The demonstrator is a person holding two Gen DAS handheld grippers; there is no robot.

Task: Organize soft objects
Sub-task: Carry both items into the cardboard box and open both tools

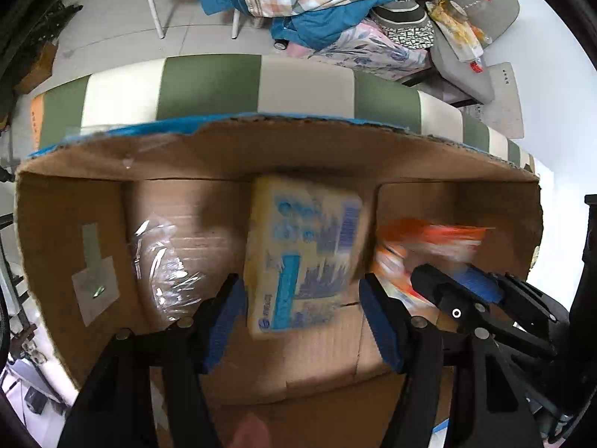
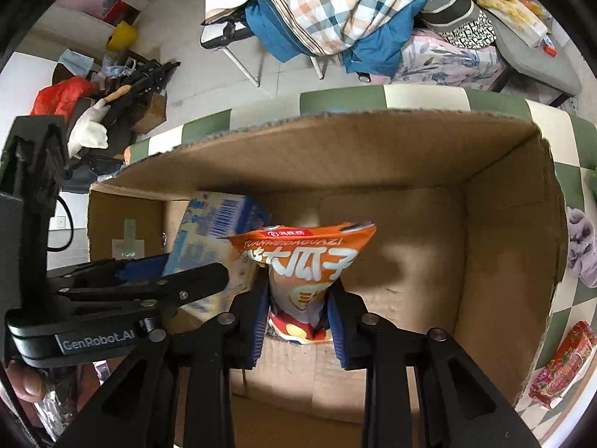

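Observation:
An open cardboard box (image 1: 261,142) stands on a green and white checked surface. My left gripper (image 1: 302,298) is open inside the box, its fingers on either side of a yellow and blue tissue pack (image 1: 302,254) that looks blurred and free of the pads. My right gripper (image 2: 298,306) is shut on an orange sunflower-seed bag (image 2: 302,257) and holds it upright inside the box (image 2: 503,224). The tissue pack (image 2: 209,231) leans at the bag's left. The right gripper shows in the left wrist view (image 1: 462,287) with the blurred orange bag (image 1: 429,239).
Crumpled clear plastic (image 1: 164,261) lies in the box's left part. A purple soft item (image 2: 582,246) and a red patterned packet (image 2: 563,366) lie on the checked surface right of the box. A chair with piled clothes (image 2: 335,7) stands behind.

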